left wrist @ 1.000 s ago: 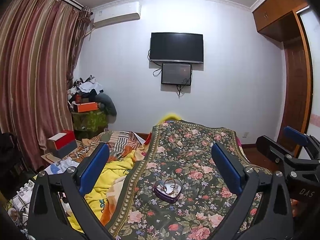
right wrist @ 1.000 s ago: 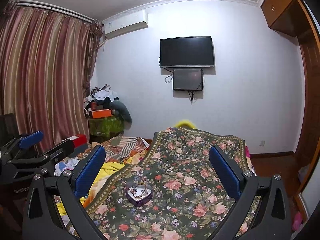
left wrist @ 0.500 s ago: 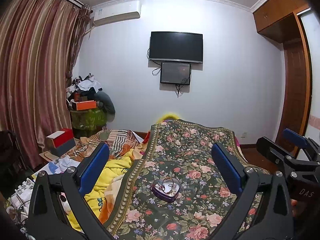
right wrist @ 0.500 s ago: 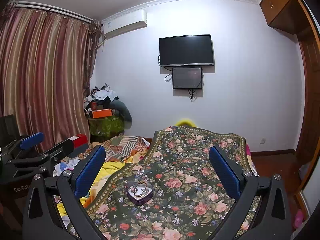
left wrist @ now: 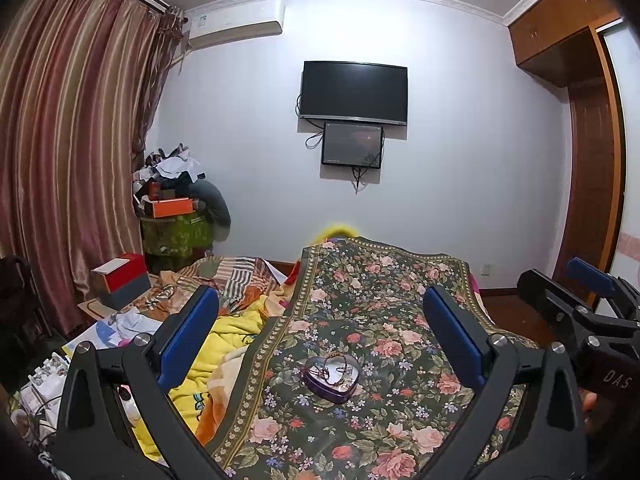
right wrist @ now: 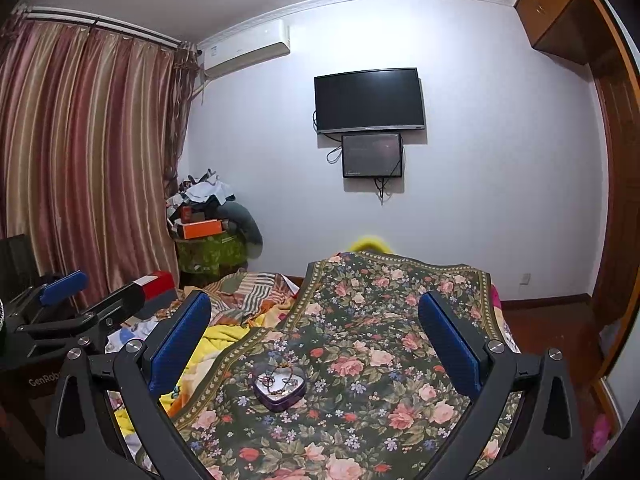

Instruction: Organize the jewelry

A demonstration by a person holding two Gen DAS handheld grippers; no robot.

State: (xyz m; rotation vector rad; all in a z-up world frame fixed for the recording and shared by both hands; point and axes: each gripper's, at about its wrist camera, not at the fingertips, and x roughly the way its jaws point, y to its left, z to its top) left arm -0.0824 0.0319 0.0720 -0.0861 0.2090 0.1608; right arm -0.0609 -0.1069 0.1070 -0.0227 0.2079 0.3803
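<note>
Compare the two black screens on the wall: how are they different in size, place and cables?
The upper screen is clearly wider and taller than the lower screen. The upper screen sits higher on the wall; the lower screen hangs directly beneath it, touching or almost touching its bottom edge. Cables hang below the lower screen and loop at its left side, by the upper screen's lower left corner. Both are dark, rectangular and wall-mounted.

purple heart-shaped tin (left wrist: 331, 379) open, flat; tangled jewelry (left wrist: 334, 370) inside
</note>
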